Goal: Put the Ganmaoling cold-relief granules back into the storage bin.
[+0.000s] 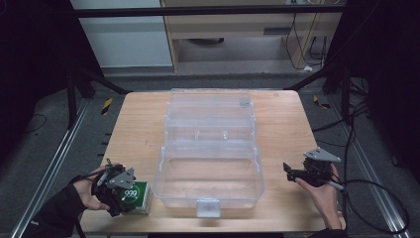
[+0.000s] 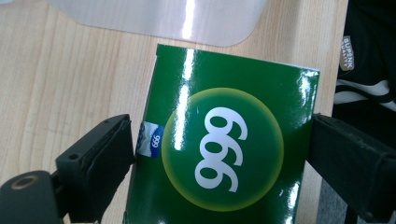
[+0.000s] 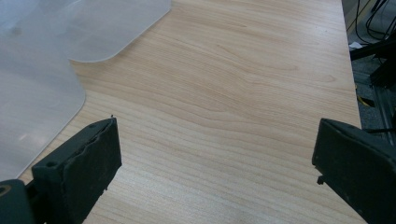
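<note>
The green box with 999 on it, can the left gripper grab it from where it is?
Probably yes. The left gripper already has its jaws on either side of the green box, which lies flat on the table. Nothing sits between them; whether the pads already touch the box is hard to tell.

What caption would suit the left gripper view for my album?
Open left tongs straddling a green box marked 999 on the wooden table, with the clear plastic case just beyond.

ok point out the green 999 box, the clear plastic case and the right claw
green 999 box (image 2: 224, 149), left gripper view, its round logo
clear plastic case (image 1: 208, 191), high view, its front tray floor
right claw (image 3: 215, 163), right gripper view, midway between its pads
</note>
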A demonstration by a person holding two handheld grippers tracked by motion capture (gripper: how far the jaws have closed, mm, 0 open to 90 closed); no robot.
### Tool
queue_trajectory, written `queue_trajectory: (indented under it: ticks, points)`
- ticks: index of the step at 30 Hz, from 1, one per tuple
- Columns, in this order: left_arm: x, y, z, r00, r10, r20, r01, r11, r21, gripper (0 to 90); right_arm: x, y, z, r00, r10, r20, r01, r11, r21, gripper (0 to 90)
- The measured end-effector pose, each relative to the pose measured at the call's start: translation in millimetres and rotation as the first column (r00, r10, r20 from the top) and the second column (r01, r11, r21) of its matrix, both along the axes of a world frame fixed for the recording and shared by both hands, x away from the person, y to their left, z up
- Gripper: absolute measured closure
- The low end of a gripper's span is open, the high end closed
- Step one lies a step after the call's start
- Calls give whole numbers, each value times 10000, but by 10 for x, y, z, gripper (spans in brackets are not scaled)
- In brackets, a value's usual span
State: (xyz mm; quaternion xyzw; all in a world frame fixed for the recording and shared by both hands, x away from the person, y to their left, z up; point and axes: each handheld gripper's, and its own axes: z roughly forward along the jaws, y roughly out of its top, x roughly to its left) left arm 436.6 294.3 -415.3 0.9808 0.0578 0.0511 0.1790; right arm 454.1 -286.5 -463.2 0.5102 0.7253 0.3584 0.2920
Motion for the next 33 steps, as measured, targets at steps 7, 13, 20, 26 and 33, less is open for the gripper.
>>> queue_trajectory:
  ticks: [7,13,20,26,33]
  points:
    - [25,-30,-79,9997,-201,-119,202,9997,129,72,3,10,-10,9999,95,-51,-96,9999,-77,17]
    - [44,-42,-146,9992,-322,-230,325,9994,142,76,7,22,-18,9999,144,-58,-145,9998,-154,16]
    - [65,-54,-188,9984,-422,-365,431,9988,248,77,10,34,-28,9997,189,-131,-192,9996,-227,16]
    - [79,-54,-205,9977,-483,-472,491,9987,167,102,13,29,-35,9996,240,-154,-244,9994,-234,16]
    - [72,-23,-190,9980,-325,-548,322,9995,-71,144,17,27,-52,9993,240,-287,-248,9993,-269,18]
